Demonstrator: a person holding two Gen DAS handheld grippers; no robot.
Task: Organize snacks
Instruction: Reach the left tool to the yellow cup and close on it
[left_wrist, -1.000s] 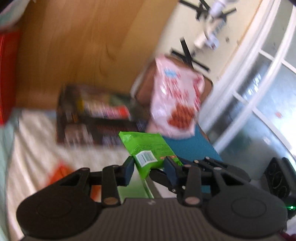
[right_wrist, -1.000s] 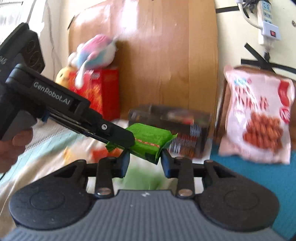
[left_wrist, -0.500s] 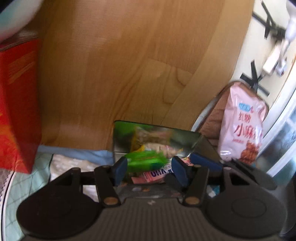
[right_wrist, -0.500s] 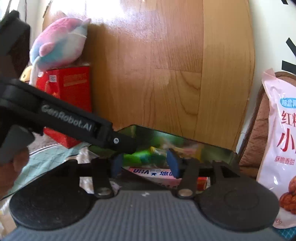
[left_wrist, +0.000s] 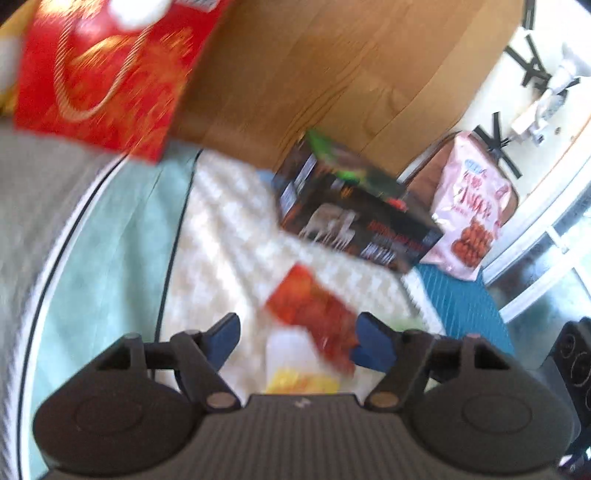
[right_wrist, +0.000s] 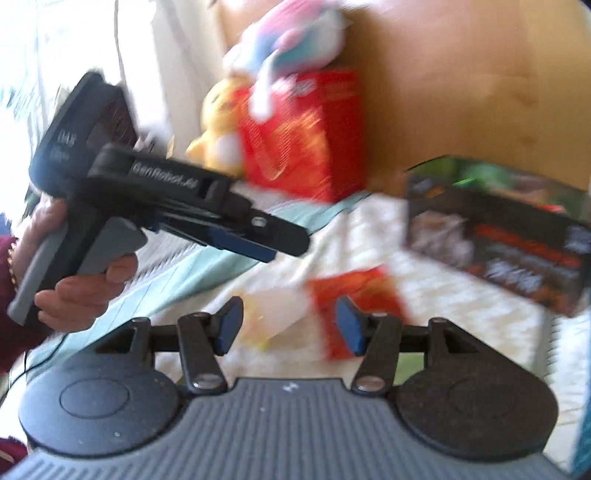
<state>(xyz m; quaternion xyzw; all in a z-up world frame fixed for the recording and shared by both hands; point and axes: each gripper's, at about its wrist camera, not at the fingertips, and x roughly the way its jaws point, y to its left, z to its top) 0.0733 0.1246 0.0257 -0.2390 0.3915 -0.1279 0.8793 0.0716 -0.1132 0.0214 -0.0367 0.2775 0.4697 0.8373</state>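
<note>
Jaws of both grippers opening, nothing pressed between them.
We see the red snack packet (left_wrist: 314, 314) low centre on the bed (left_wrist: 221, 229), long axis running toward lower right, just ahead of our left gripper (left_wrist: 297, 341); our right gripper (right_wrist: 288, 325) frames it too, black box (left_wrist: 354, 218) beyond.

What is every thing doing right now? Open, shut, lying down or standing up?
Left gripper: opening, holds nothing.
Right gripper: opening, holds nothing.
Dark box: open on top, green packet inside.
Red packet: lying flat on the cloth.
Pink bag: standing upright, leaning back.
Red box: upright, plush toy on top.
</note>
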